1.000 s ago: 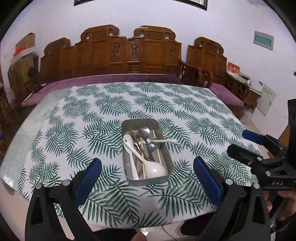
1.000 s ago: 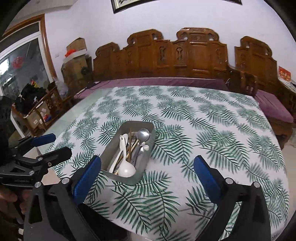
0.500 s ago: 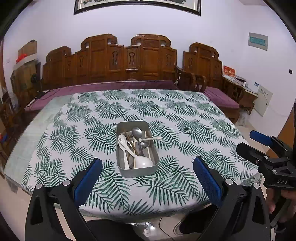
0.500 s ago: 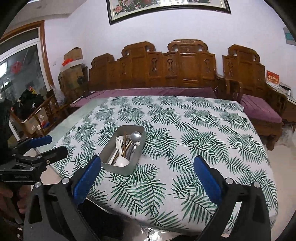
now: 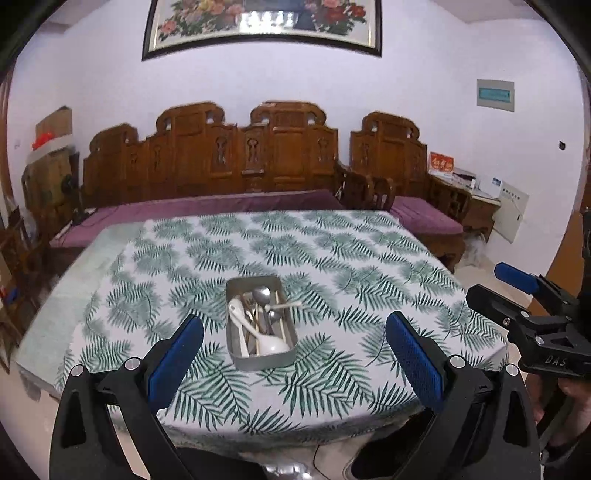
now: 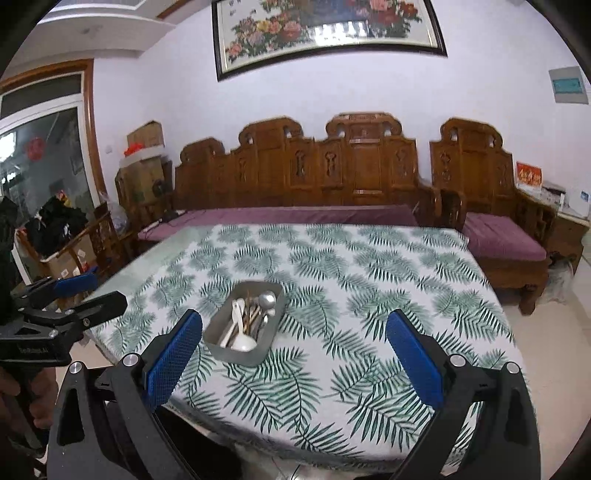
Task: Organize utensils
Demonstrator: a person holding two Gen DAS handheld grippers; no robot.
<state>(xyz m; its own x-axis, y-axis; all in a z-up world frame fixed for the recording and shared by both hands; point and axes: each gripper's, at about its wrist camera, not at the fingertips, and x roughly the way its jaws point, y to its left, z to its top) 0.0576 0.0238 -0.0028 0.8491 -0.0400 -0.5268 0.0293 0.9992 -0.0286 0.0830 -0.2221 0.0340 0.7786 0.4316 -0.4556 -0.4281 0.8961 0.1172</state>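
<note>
Much of what I see is cut off or unclear.
The framed flower painting [image 5: 262, 22] loses its top edge; chopsticks and forks inside the grey metal tray [image 5: 260, 363] tangle indistinguishably; the red wall sign's [image 6: 528, 175] writing is unreadable.

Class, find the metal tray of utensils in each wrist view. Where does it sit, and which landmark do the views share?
Left wrist: metal tray, centre, slightly low.
Right wrist: metal tray, left of centre, angled.
Shared landmark: the carved wooden bench behind the table.
</note>
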